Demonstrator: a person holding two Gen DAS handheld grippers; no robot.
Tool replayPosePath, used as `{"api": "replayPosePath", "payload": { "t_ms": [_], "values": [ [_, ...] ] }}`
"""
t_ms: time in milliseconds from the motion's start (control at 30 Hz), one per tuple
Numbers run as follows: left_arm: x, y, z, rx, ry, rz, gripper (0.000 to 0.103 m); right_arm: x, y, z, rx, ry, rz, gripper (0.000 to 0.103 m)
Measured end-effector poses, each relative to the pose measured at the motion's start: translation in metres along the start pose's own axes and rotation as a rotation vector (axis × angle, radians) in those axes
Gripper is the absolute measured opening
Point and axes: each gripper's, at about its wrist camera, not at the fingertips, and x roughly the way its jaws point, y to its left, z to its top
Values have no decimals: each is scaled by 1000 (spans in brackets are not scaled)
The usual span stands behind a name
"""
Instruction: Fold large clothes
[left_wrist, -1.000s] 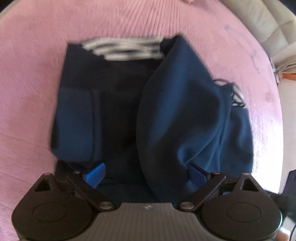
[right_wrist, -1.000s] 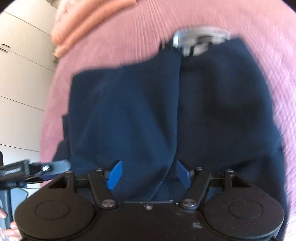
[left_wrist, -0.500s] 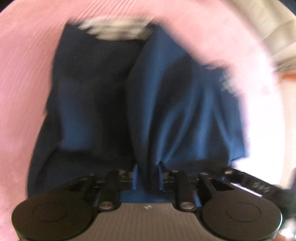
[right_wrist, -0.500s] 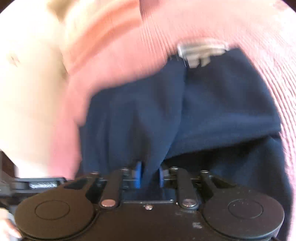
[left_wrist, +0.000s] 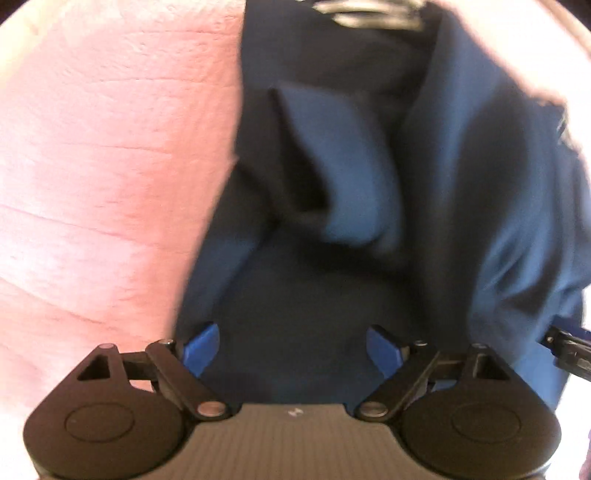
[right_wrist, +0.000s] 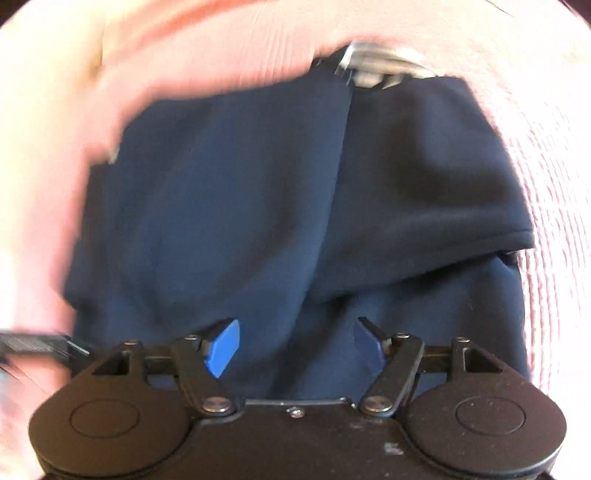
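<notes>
Both the left gripper (left_wrist: 291, 349) and right gripper (right_wrist: 297, 345) are held spread, nothing gripped; the soft, limp navy garment (right_wrist: 258, 206) ahead is best pinched at a folded edge.

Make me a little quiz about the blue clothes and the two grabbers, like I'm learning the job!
1. True or false: the left gripper is clamped on the navy garment.
2. What does the garment lie on? A) a wooden floor B) a pink bedspread C) a metal tray
3. Fill in: the right gripper has its blue pads spread ____, with cloth beneath them.

Key: 1 false, its jaws stand wide apart. 2 B. 3 apart (open).
</notes>
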Motion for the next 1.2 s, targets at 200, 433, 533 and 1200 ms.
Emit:
{"api": "replayPosePath", "payload": {
  "t_ms": [200, 433, 533, 1200],
  "values": [
    [-20, 56, -58, 30, -65, -88, 89, -33, -26, -34, 10, -133, 130, 89],
    [-28, 107, -115, 133, -74, -125, 87, -67, -80, -95, -58, -232, 52, 91],
    [-22, 122, -140, 153, -54, -173, 83, -72, -109, -130, -65, -221, 98, 91],
    [24, 34, -192, 218, -3, -104, 95, -35, -149, -232, 1, -80, 86, 103]
  ]
}}
